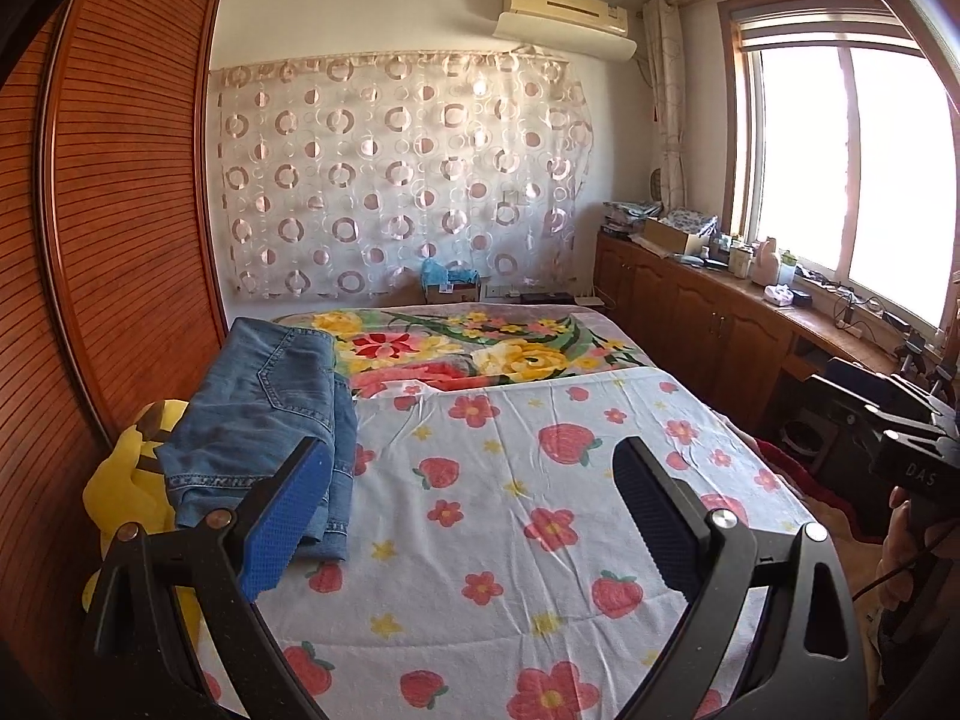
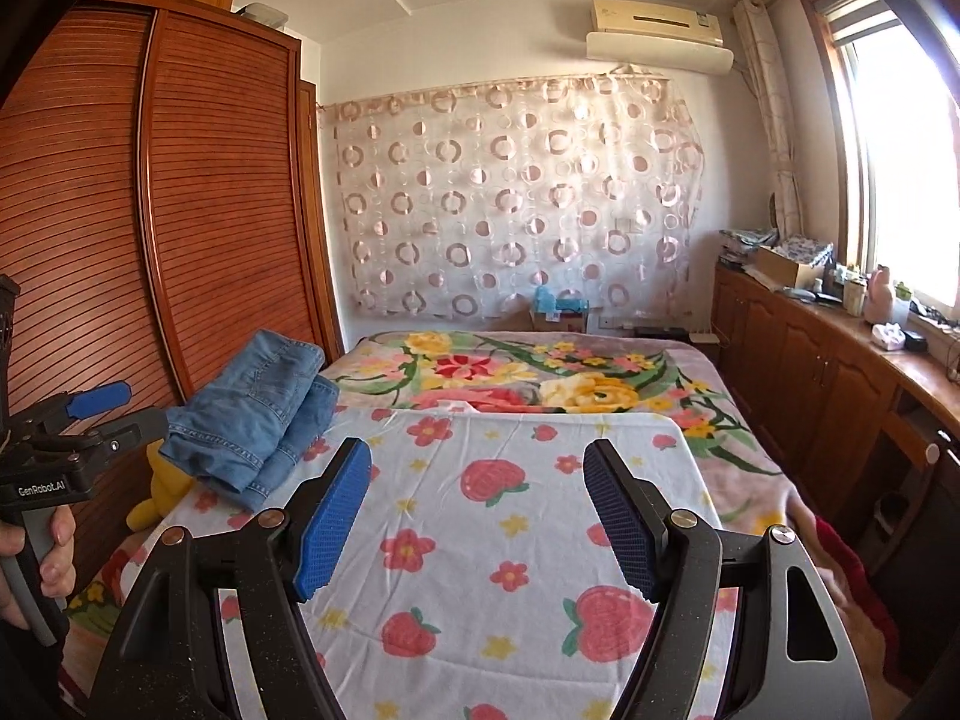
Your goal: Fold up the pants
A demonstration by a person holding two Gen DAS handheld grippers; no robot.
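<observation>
Folded blue jeans (image 1: pixel 264 414) lie at the far left side of the bed, on the strawberry-print sheet (image 1: pixel 510 510), next to the slatted wooden wardrobe (image 1: pixel 120 228); back pocket faces up, hems toward the camera. Same jeans in the right wrist view (image 2: pixel 258 420), left of centre, one folded edge hanging slightly over a yellow plush toy (image 2: pixel 159 480) wedged between bed and wardrobe.

Left gripper (image 1: pixel 474 480) jaws wide apart, nothing between the blue pads, only sheet below; its left finger overlaps the jeans' hem in the picture, contact cannot be told. Also seen from the side at the left edge of the right wrist view, held by a hand (image 2: pixel 51 546) on its grey handle.

Right gripper (image 2: pixel 477 501) jaws spread, nothing held, hovering over the sheet well right of the jeans. Its black body shows at the right edge of the left wrist view, with fingers (image 1: pixel 897 534) wrapped on the handle.

Beyond the sheet: floral blanket (image 1: pixel 480 348) covering the head half of the bed, circle-pattern curtain (image 1: pixel 396 180) on the back wall, air conditioner (image 1: pixel 564 12) above it, wooden cabinets (image 1: pixel 690 312) with clutter under the bright window (image 1: pixel 840 168) on the right
</observation>
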